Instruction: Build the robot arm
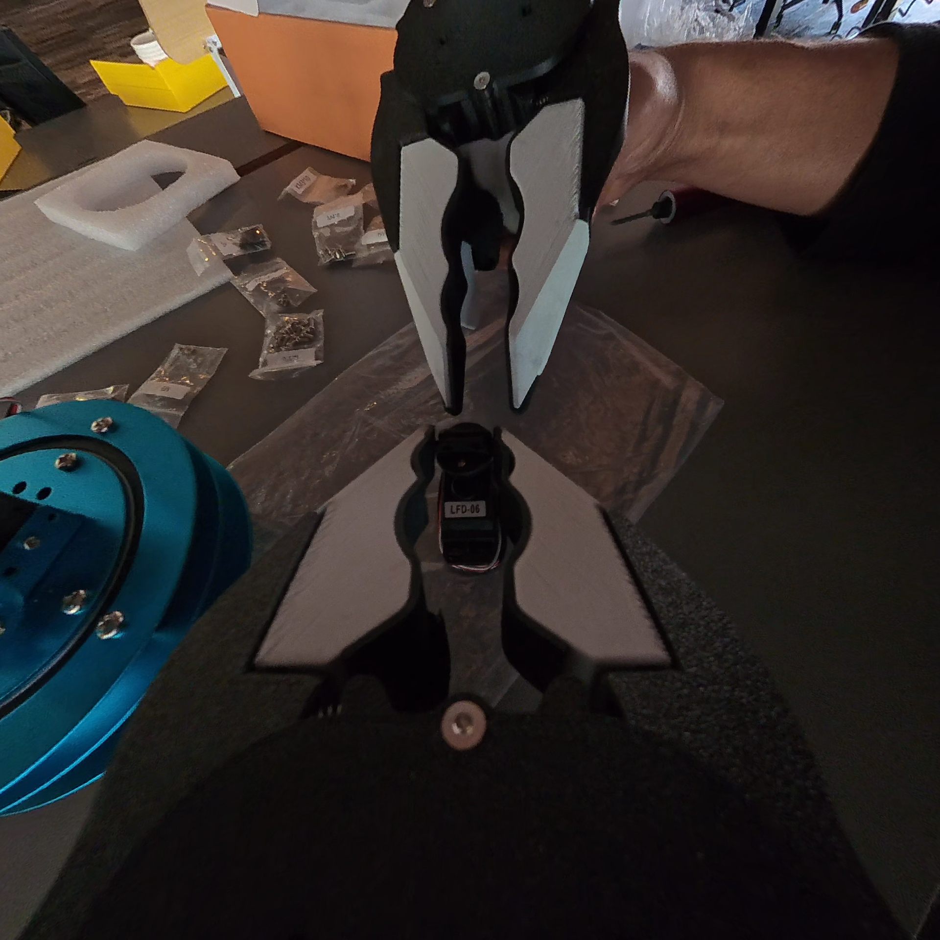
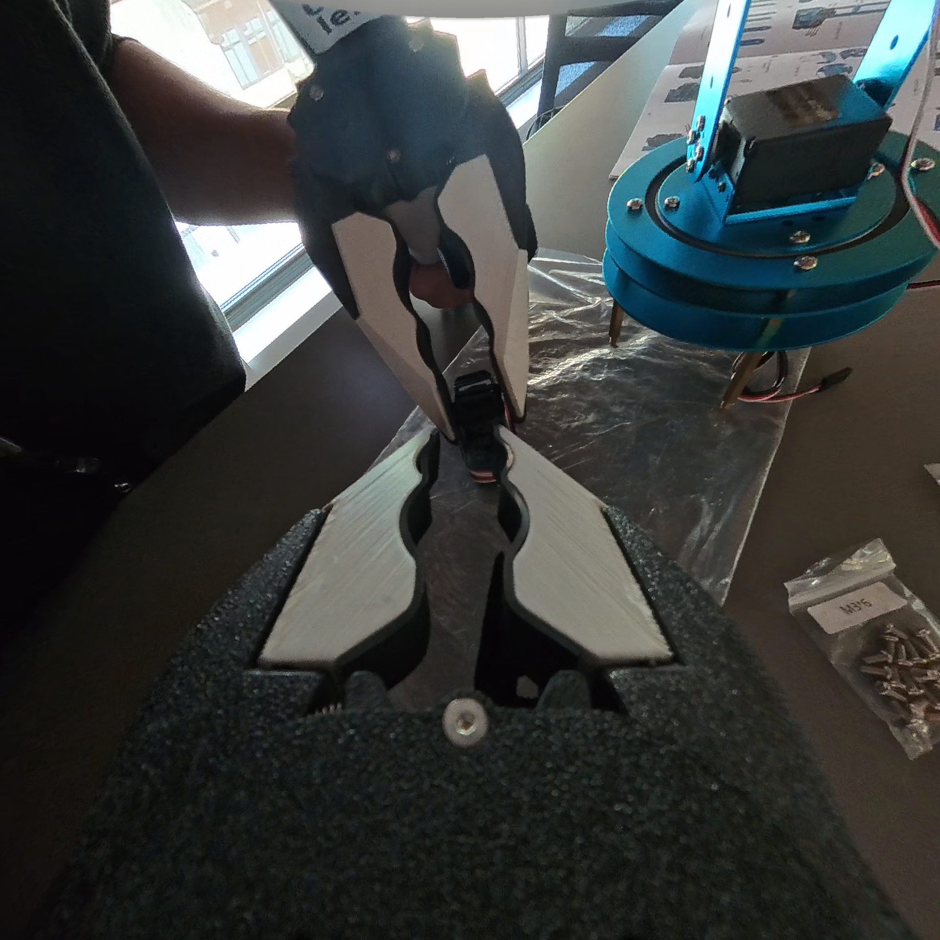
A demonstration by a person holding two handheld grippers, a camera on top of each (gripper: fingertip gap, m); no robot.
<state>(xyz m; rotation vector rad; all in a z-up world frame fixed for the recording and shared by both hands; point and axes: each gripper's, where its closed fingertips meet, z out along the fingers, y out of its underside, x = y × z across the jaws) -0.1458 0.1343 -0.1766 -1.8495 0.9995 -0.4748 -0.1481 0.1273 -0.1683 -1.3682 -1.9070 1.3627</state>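
Note:
A small black servo (image 1: 465,539) with a white label and thin wires sits between the fingers of my left gripper (image 1: 465,432), which is shut on it above a clear plastic bag (image 1: 610,407). My right gripper (image 1: 483,409) comes from the far side, its jaws a little apart, with the tips right at the servo's far end. In the right wrist view, the left gripper (image 2: 483,422) holds the servo (image 2: 475,402) upright. The servo's lower end hangs between the tips of my right gripper (image 2: 470,440), which looks open around it.
A blue round robot base (image 1: 101,559) with a servo and bracket stands on brass posts (image 2: 763,229). Several small bags of screws (image 1: 292,335) (image 2: 875,661) lie on the dark table. White foam (image 1: 132,198), a yellow box (image 1: 157,81) and an orange box (image 1: 315,76) are farther off. A person's forearm (image 1: 737,127) is behind. The grippers are tip to tip, or close to it.

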